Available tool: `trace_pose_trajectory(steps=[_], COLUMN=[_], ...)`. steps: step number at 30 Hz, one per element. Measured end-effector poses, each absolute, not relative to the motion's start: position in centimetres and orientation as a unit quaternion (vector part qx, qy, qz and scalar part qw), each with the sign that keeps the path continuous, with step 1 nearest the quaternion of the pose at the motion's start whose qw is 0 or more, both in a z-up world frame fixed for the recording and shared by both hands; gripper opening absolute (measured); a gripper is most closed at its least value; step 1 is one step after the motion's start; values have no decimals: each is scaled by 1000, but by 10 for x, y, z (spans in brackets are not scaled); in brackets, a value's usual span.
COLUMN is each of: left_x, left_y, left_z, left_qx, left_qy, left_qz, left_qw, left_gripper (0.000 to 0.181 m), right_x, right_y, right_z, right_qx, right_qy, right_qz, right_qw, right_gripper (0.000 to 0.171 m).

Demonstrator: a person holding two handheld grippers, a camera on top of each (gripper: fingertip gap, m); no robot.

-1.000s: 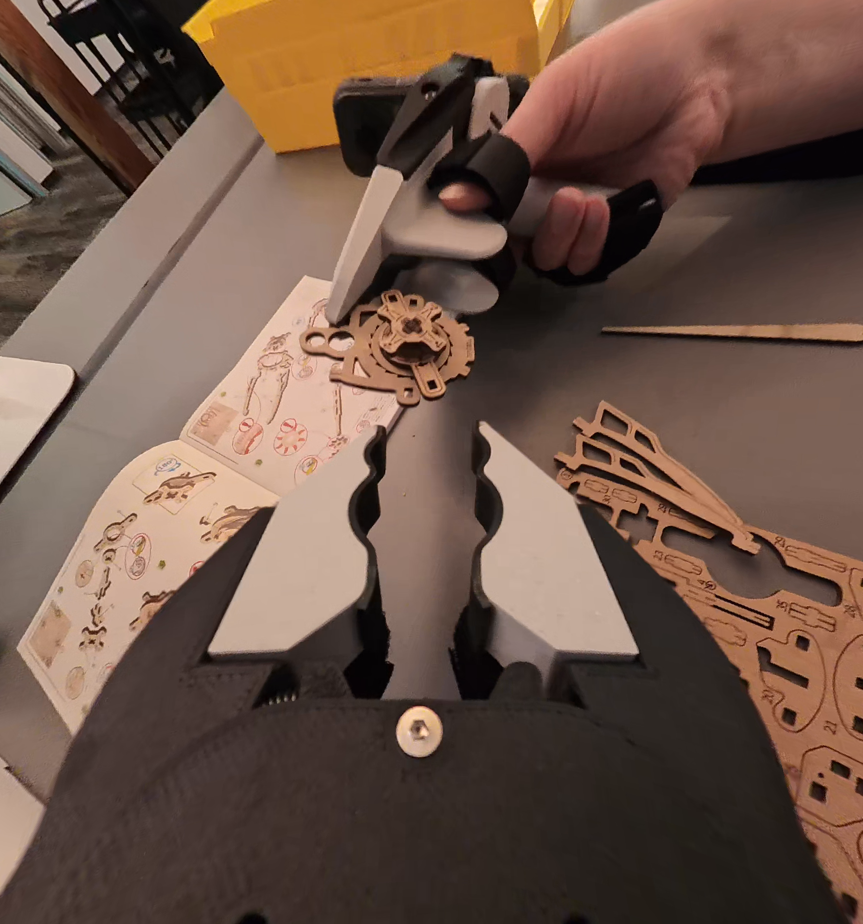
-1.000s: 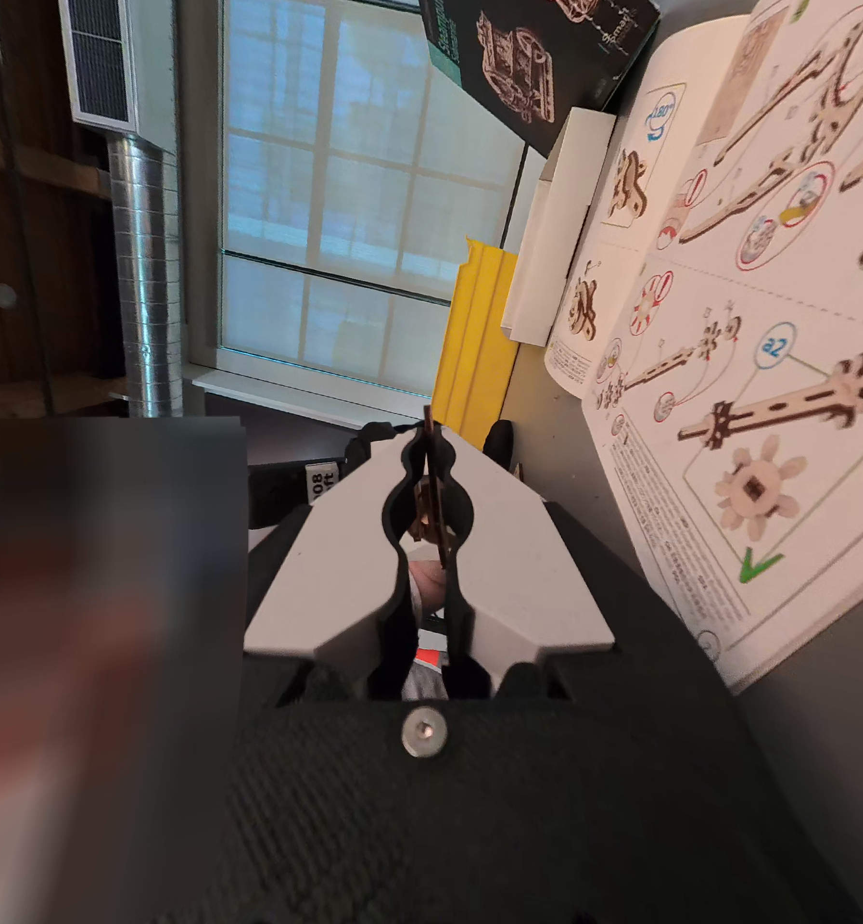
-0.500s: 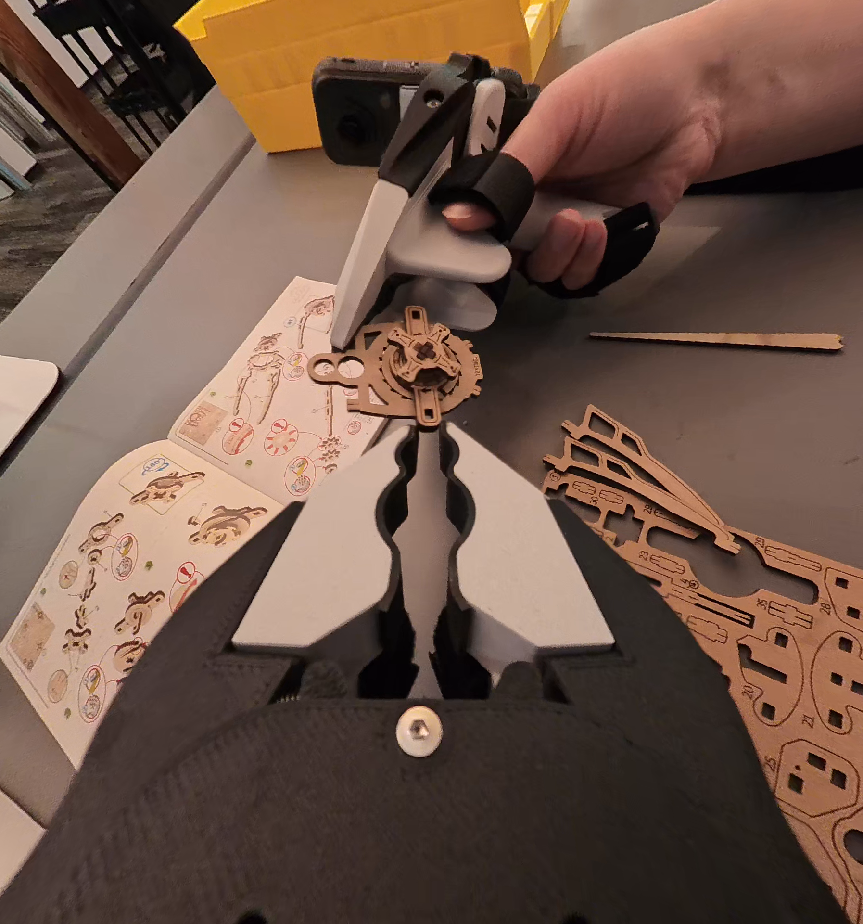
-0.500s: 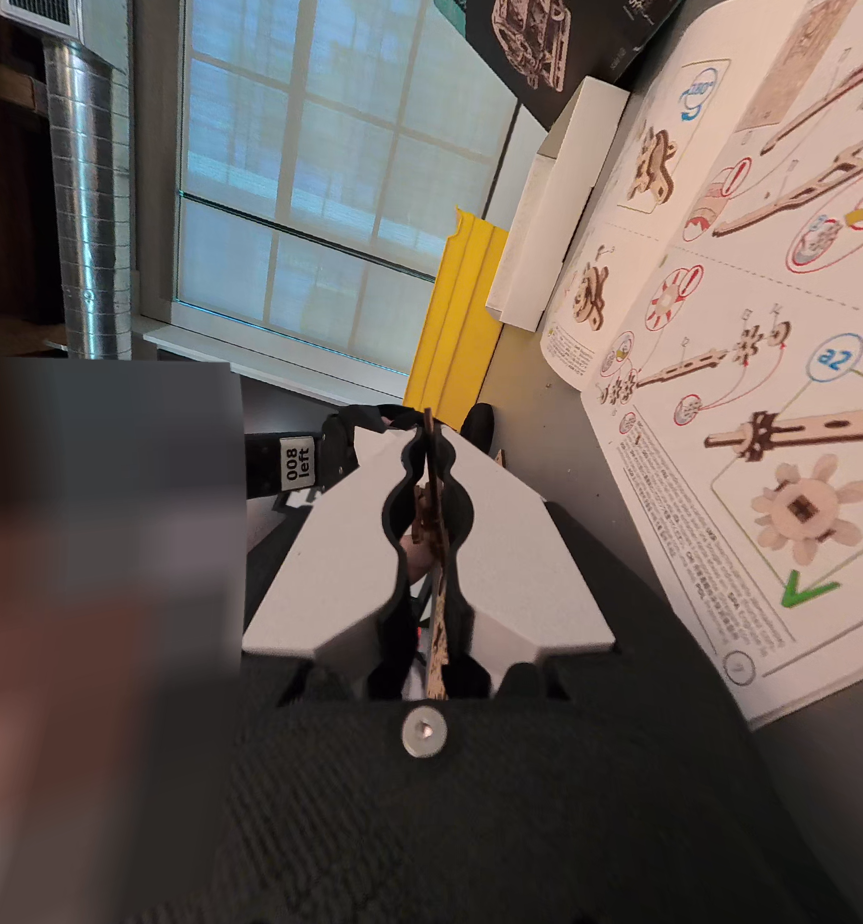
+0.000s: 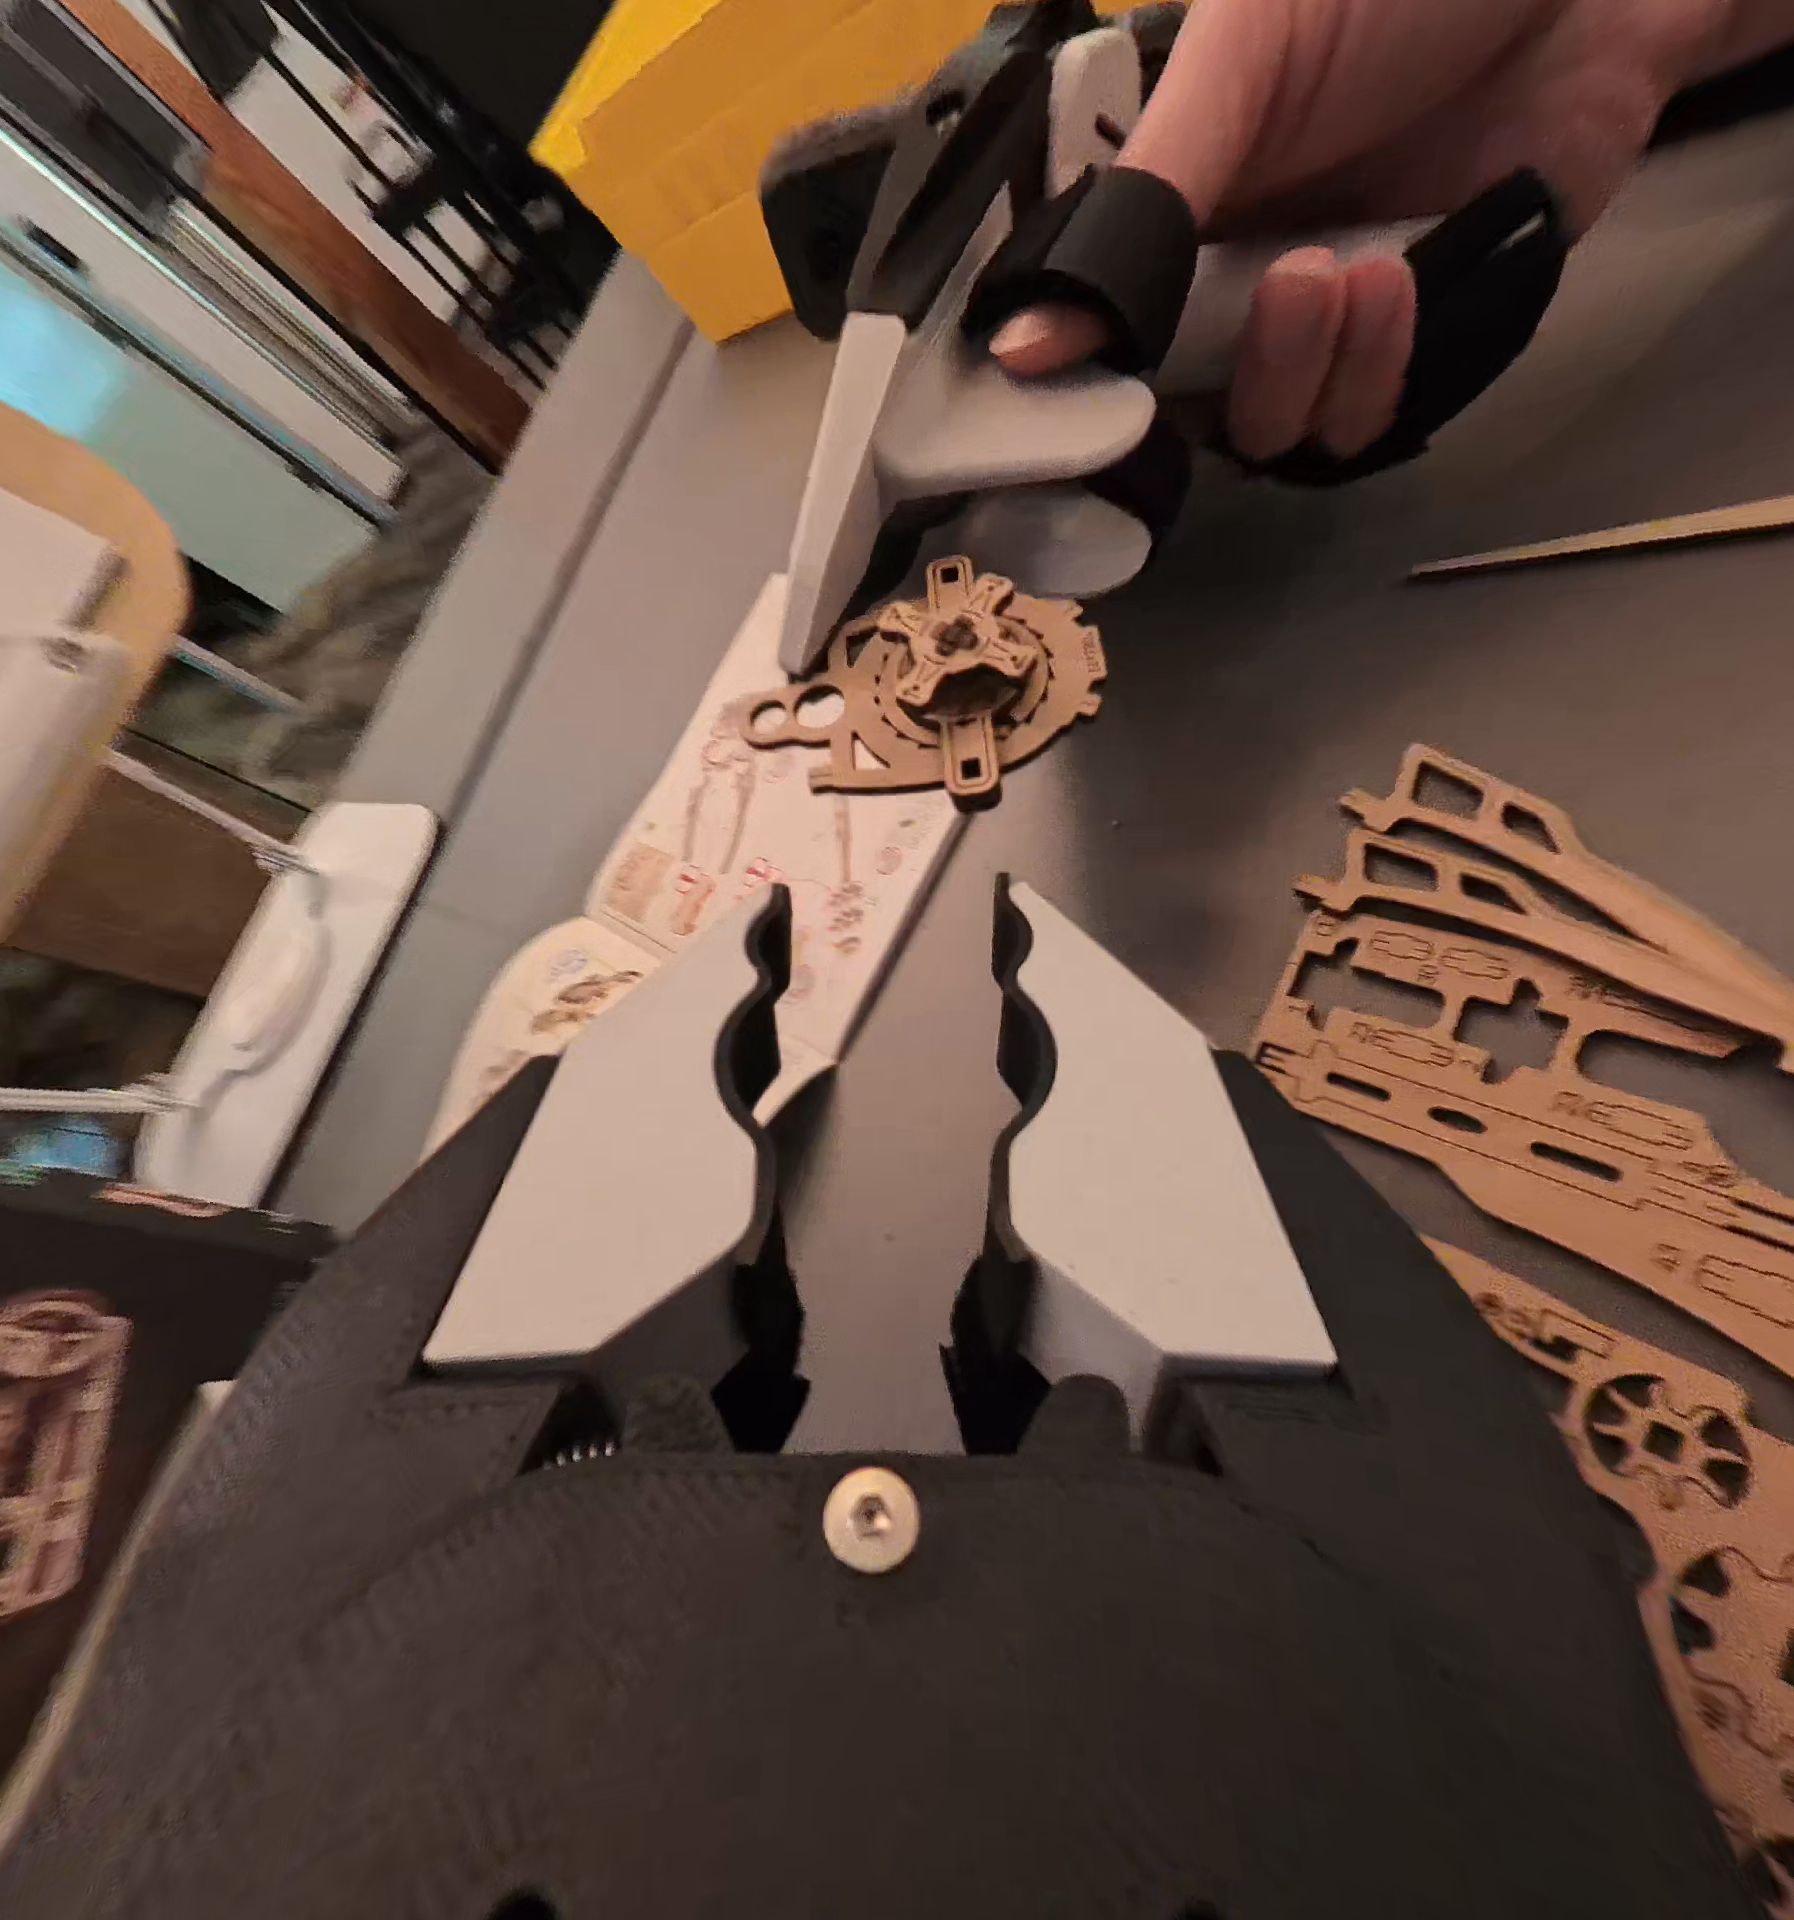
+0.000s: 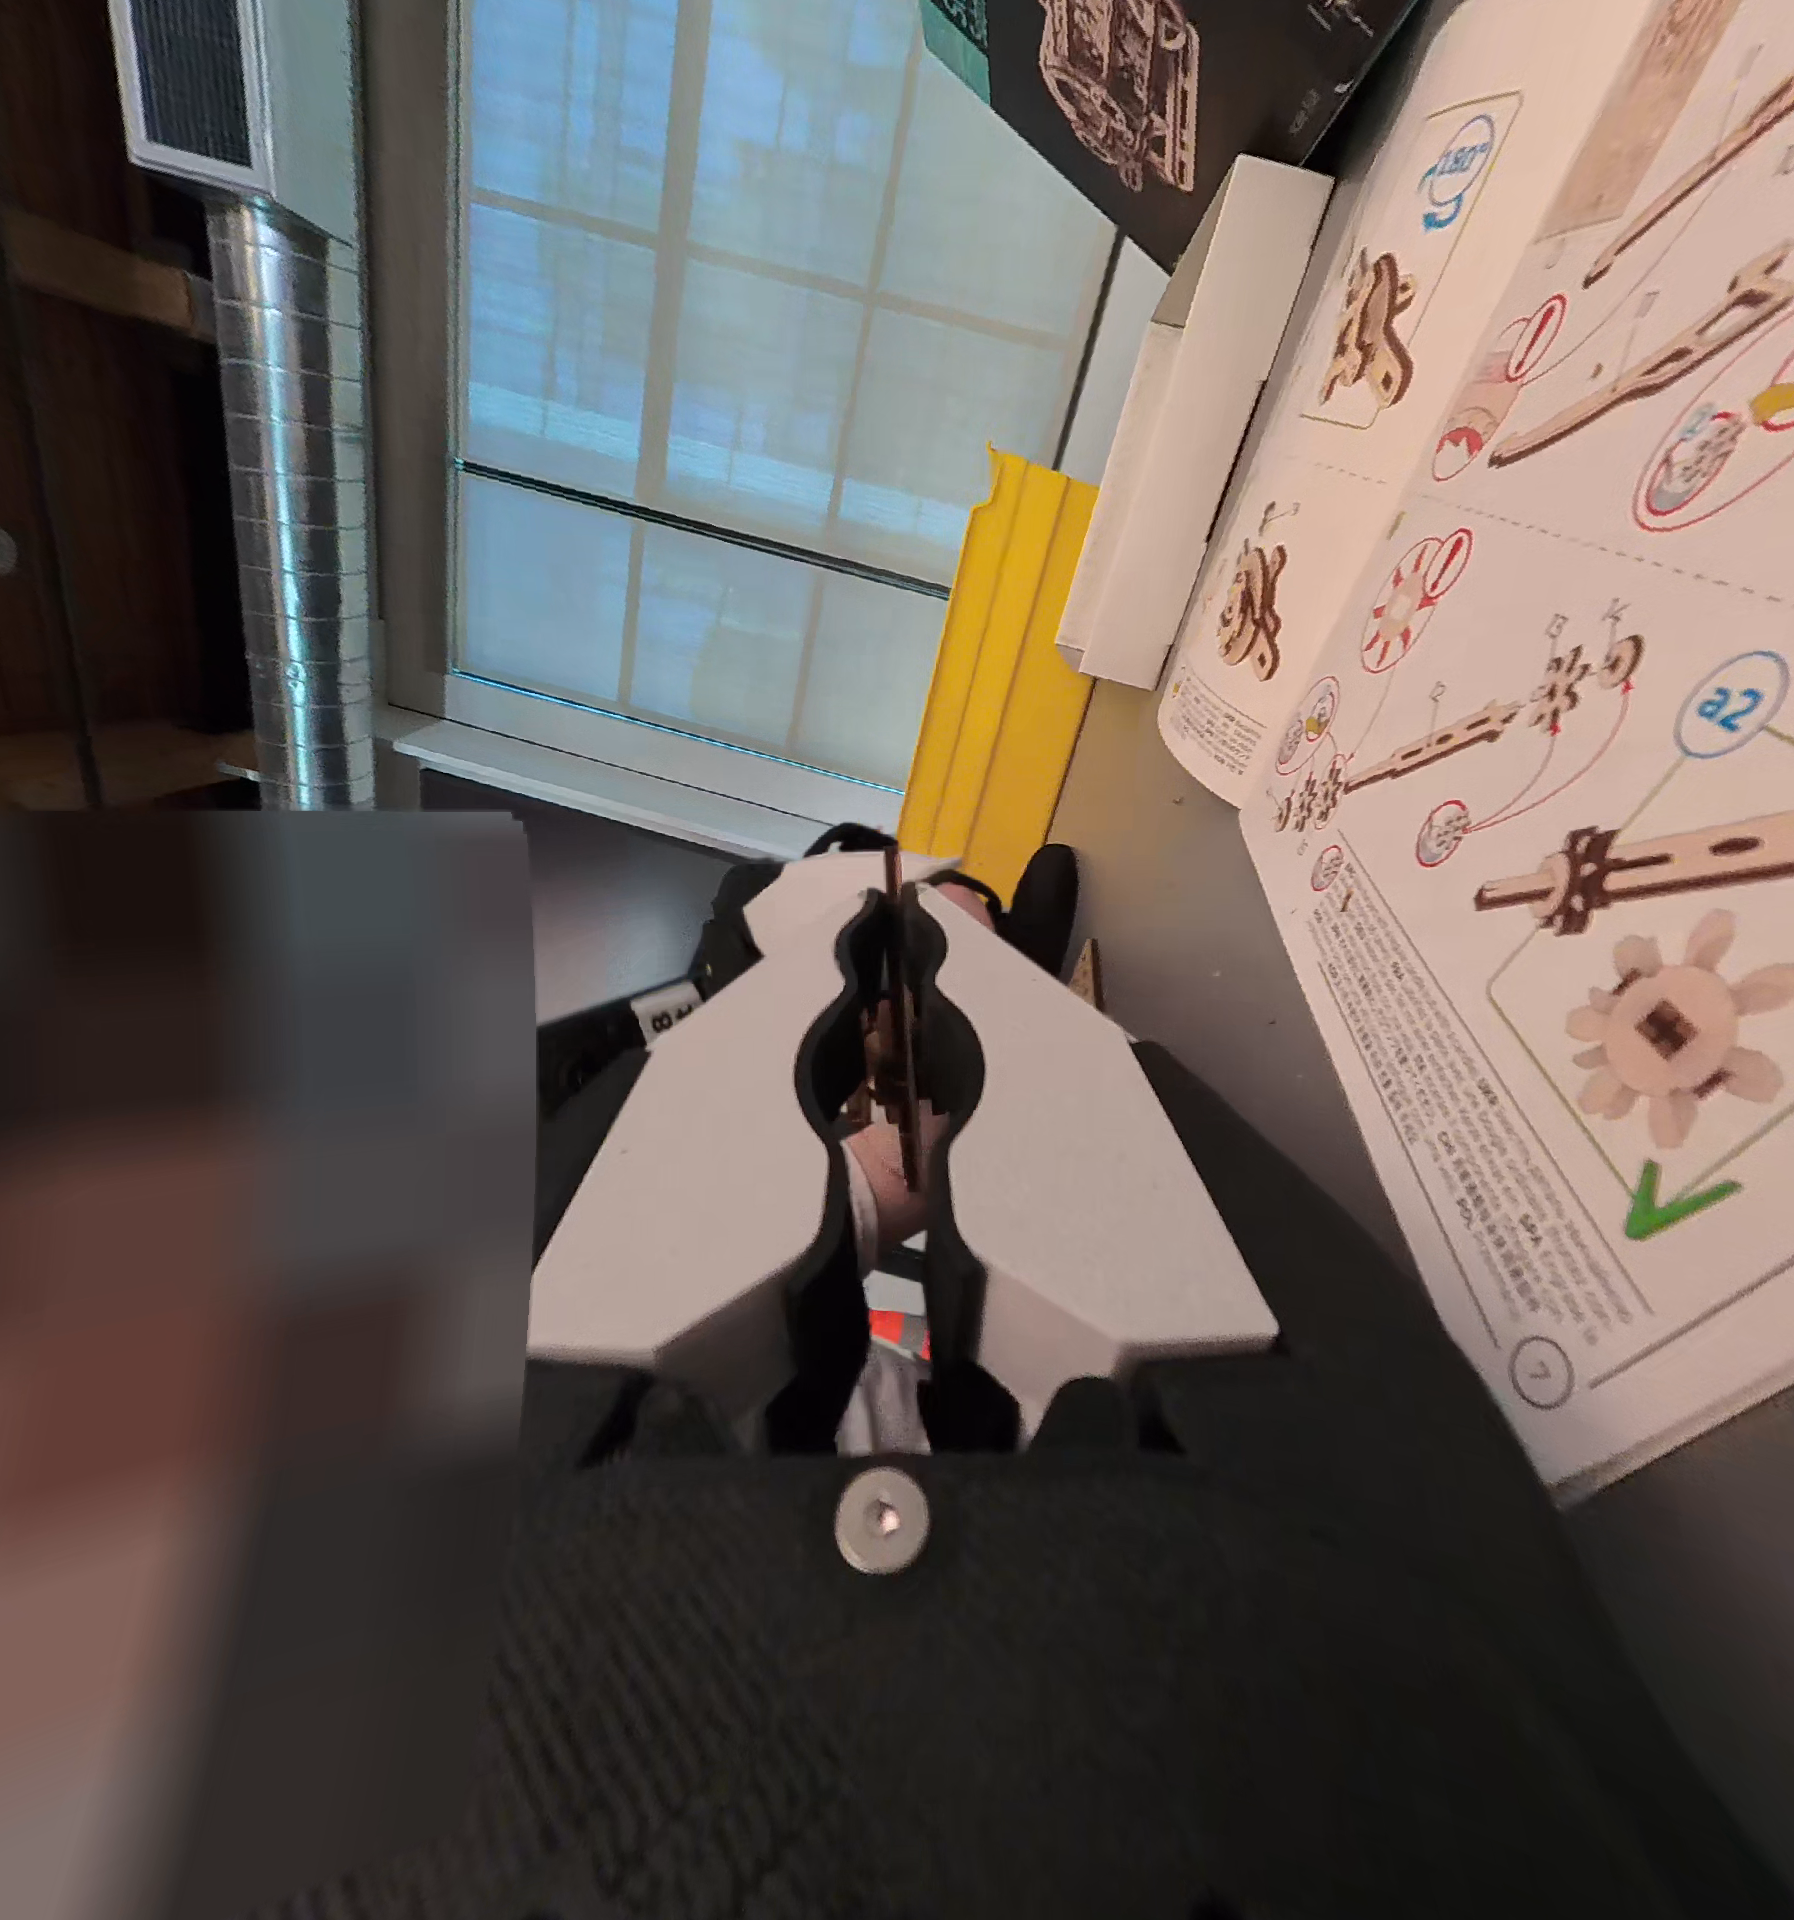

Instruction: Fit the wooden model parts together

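Grey matte tabletop [image 5: 1444, 727] carries the whole setup, w/ a yellow plastic bin [image 5: 685, 208] at the far edge and a window behind in the right wrist view. Left gripper [image 5: 888, 914], black ribbed printed body w/ pale grey wedge fingers and scalloped black inner pads, hangs over the table w/ its fingers spread wide and nothing between them. Ahead of it the right gripper [image 5: 820, 644], held in a person's hand [image 5: 1340, 156], points down w/ its fingers clamped onto the flat brown laser-cut wooden gear assembly [image 5: 950, 691], a toothed disc w/ a cross-shaped hub and a looped tab, gripped at its far edge and held roughly level just over the edge of the open white paper instruction booklet [image 5: 758, 883]. Right wrist view shows that same piece edge-on, a thin dark sliver pinched between near-closed fingers [image 6: 898, 904]. Tan plywood cut-out sheet [image 5: 1547, 1091], full of empty part holes, lies flat right of the left gripper; a thin pointed wooden strip [image 5: 1651, 540] lies farther back. Black printed kit box [image 5: 31, 1455] sits at left, blurred.
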State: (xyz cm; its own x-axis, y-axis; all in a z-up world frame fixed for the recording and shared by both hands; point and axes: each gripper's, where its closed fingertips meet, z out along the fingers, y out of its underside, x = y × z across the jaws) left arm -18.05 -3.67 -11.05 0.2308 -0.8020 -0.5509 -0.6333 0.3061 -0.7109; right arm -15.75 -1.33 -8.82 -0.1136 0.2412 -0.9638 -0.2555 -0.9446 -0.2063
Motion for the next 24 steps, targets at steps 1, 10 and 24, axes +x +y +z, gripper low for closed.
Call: trace_pose_trajectory(steps=[1,10,24], left_x=[-179,-167,-170], left_y=[-38,-60,-64], left_z=[-106,-99,-88], left_qx=[-566,-434,-411], left_qy=[619,675,670], left_qz=[-64,51,55], left_qw=[540,595,616], left_gripper=[37,23,4], right_x=[-158,-166,-167], right_y=[-14,-20,-23], right_z=[-89,-92,-88], right_qx=[-643,-644,-670], right_qy=[9,13,-74], right_qz=[749,753,717], right_qw=[161,137,181], right_gripper=[0,0,19])
